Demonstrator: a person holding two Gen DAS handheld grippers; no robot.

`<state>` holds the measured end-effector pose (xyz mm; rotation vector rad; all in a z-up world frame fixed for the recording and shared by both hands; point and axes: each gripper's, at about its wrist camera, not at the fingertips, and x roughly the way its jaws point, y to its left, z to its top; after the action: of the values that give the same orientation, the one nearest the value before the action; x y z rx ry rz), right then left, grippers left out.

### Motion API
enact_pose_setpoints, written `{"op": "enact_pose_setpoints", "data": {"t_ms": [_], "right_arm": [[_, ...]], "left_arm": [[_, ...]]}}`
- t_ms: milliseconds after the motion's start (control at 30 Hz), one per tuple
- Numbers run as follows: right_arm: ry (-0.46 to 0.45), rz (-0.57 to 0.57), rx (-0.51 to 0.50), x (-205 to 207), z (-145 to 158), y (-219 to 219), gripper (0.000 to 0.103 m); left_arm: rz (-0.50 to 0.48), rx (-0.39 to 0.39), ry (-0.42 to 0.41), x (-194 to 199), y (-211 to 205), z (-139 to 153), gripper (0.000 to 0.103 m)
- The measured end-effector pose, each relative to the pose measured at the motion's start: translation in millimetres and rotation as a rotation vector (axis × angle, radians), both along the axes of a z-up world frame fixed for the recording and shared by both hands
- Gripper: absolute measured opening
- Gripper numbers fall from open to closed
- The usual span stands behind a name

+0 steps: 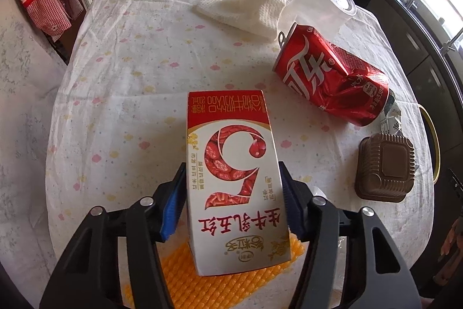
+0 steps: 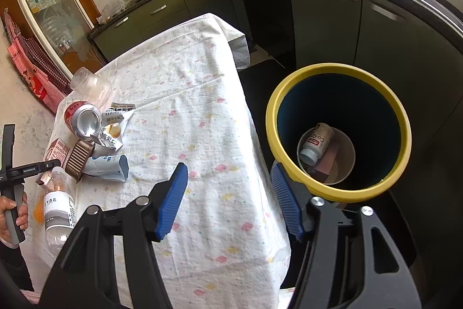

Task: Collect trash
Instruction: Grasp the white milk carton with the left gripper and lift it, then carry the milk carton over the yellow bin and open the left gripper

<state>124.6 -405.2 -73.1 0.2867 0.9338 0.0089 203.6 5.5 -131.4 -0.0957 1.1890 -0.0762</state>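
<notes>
My left gripper (image 1: 233, 201) is shut on a red and white milk carton (image 1: 234, 178), its blue pads pressing both sides just above the table. A crushed red cola can (image 1: 330, 77), a clear plastic cup (image 1: 321, 5), a white paper towel (image 1: 249, 7) and a brown plastic tray (image 1: 385, 167) lie beyond it on the table. My right gripper (image 2: 228, 199) is open and empty over the table's edge, next to a yellow-rimmed bin (image 2: 338, 132). The bin holds a paper cup (image 2: 344, 161) and a white bottle (image 2: 317, 142).
The table has a white flowered cloth (image 2: 188, 94). An orange foam net (image 1: 220, 288) lies under the carton. In the right wrist view the cola can (image 2: 82, 119), wrappers (image 2: 114, 123), a blue pouch (image 2: 107, 165) and a clear bottle (image 2: 59, 210) lie at the left. Dark cabinets surround.
</notes>
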Motion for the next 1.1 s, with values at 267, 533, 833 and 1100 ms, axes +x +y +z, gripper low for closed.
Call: {"op": "enact_pose_setpoints", "data": {"t_ms": [267, 533, 833, 1100], "right_arm": [[0.004, 0.011, 0.0, 1, -1, 4, 0.058], [0.012, 0.011, 0.0, 1, -4, 3, 0.058], [-0.017, -0.06, -0.023, -18, 5, -23, 0.058], [-0.045, -0.185, -0.023, -49, 11, -76, 0.058]], "left_arm": [[-0.019, 0.006, -0.059, -10, 1, 20, 0.055], [-0.073, 0.019, -0.141, -29, -11, 60, 0.055], [-0.284, -0.027, -0.23, -59, -92, 109, 0.055], [-0.542, -0.086, -0.241, -62, -214, 129, 0.055]]}}
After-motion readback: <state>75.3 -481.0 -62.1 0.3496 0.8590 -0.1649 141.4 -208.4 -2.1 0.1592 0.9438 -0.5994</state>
